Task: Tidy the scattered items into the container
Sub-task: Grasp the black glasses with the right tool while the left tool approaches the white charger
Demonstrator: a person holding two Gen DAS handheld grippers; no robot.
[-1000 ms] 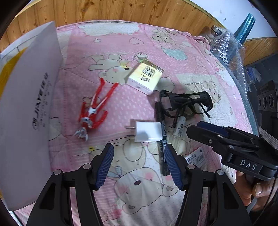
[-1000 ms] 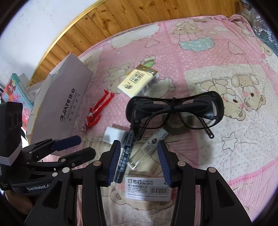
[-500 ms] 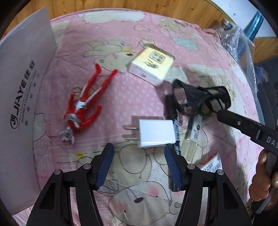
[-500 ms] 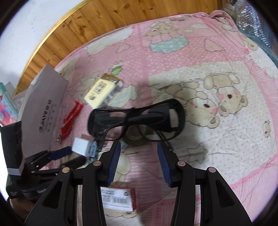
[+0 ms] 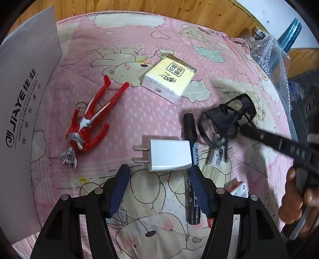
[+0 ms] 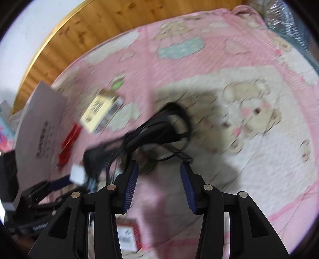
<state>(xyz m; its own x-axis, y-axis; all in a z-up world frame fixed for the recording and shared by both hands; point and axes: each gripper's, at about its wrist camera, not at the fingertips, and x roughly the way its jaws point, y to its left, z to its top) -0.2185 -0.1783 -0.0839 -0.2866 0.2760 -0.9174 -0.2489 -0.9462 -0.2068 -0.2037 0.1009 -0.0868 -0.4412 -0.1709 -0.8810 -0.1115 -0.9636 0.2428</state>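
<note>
Pink bear-print quilt, wood-panelled wall behind. Left gripper wide, empty, hovering just short of white plastic plug adapter. Right gripper wide, empty, beside black plastic glasses; view blurred. Grey paper bag stands far left. Risk: adapter touches black marker pen; closing could pinch both.

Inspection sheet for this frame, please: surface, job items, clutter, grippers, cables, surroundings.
Surface: pink bear-print quilt, covering the work area.
Job's things: red toy figure, yellow tissue pack, white charger plug touching a black marker, black glasses, small labelled tube, staples box, all loose on the quilt; white paper bag at the left.
Clutter: nothing seen.
Grippers: left gripper open, just short of the plug; right gripper open at the glasses, view blurred.
Cables: nothing seen.
Surroundings: wooden wall panelling, bubble wrap.
</note>
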